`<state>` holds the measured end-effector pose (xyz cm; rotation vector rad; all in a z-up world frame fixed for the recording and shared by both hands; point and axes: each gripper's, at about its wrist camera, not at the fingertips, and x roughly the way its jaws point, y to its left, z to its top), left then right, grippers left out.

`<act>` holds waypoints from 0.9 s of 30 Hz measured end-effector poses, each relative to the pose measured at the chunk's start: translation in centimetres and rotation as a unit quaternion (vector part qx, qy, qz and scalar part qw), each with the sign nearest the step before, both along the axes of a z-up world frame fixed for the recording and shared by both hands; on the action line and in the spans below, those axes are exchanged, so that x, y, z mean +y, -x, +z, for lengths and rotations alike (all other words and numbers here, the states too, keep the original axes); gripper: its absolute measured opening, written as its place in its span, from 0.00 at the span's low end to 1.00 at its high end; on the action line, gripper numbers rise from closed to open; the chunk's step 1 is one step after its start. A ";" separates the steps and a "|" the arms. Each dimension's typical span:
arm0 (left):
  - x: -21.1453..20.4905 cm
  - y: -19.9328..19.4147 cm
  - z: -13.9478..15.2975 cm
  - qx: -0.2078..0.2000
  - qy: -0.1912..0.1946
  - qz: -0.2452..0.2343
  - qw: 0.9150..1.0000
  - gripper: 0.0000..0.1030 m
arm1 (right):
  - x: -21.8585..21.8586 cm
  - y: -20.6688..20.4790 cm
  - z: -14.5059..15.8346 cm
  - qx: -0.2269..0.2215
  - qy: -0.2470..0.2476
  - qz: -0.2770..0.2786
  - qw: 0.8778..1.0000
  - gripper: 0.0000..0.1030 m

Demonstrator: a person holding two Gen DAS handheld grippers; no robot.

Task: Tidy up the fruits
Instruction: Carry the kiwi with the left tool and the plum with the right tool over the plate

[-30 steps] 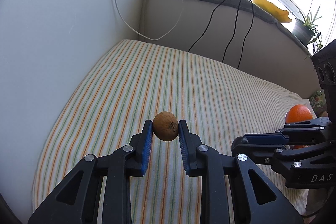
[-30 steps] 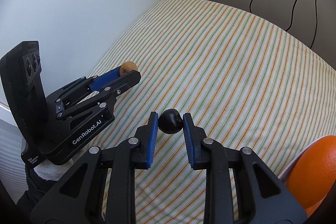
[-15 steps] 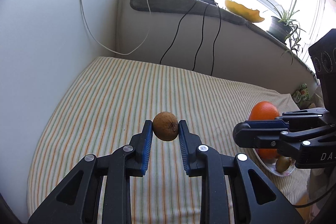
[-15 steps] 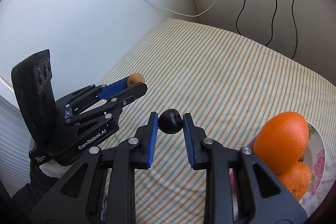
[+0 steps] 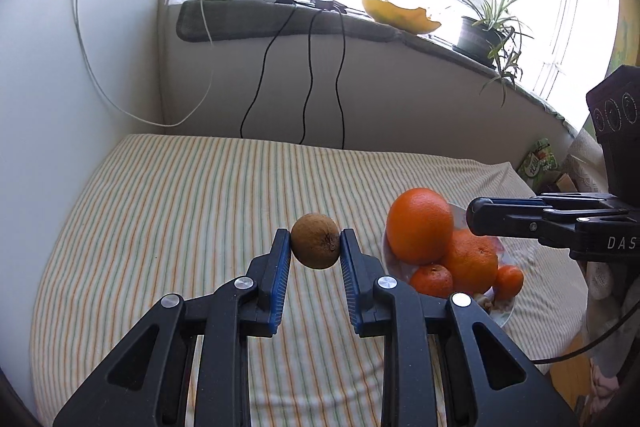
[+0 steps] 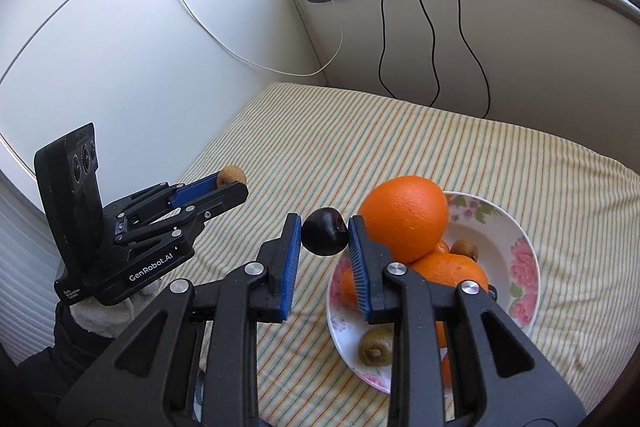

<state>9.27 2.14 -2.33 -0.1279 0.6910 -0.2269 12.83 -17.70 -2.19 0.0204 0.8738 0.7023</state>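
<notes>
While both are raised, the left claw (image 5: 315, 247) clamps a brown, wrinkled kiwi (image 5: 315, 246); the right claw (image 6: 324, 237) clamps a glossy dark plum (image 6: 324, 237).

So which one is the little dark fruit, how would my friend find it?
Find the flowery plate on the striped tablecloth, piled with oranges. Just left of the big top orange, the right gripper pinches the dark fruit between blue pads, above the plate's edge. It is small, shiny and nearly black, unlike the dull brown kiwi in the left gripper.
</notes>
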 end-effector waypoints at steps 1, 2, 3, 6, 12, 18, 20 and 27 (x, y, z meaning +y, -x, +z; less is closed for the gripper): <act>-0.4 -0.1 0.1 0.000 0.001 -0.004 1.000 0.23 | -0.7 0.0 0.0 0.000 -0.001 -0.006 1.000 0.25; -0.9 -0.1 0.2 0.000 0.002 -0.008 1.000 0.23 | -1.4 0.0 0.0 -0.001 -0.002 -0.011 1.000 0.25; -1.3 -0.2 0.3 -0.001 0.002 -0.013 1.000 0.23 | -2.1 0.1 0.0 -0.002 -0.003 -0.017 1.000 0.25; -2.6 -0.5 0.5 -0.001 0.002 -0.027 1.000 0.23 | -4.0 0.2 0.1 -0.006 -0.005 -0.032 0.999 0.25; -5.2 -1.1 0.7 -0.001 0.002 -0.054 0.999 0.23 | -7.1 0.3 -0.5 -0.004 -0.008 -0.056 0.998 0.25; -8.3 -1.8 0.6 0.001 -0.006 -0.078 0.997 0.23 | -9.2 -0.2 -1.6 0.009 -0.009 -0.072 0.997 0.25; -9.1 -2.0 0.6 0.003 -0.008 -0.085 0.996 0.23 | -9.8 -0.2 -1.9 0.013 -0.012 -0.076 0.997 0.25; -11.7 -2.9 0.4 0.009 -0.013 -0.101 0.995 0.22 | -11.1 -0.5 -3.0 0.022 -0.015 -0.079 0.997 0.25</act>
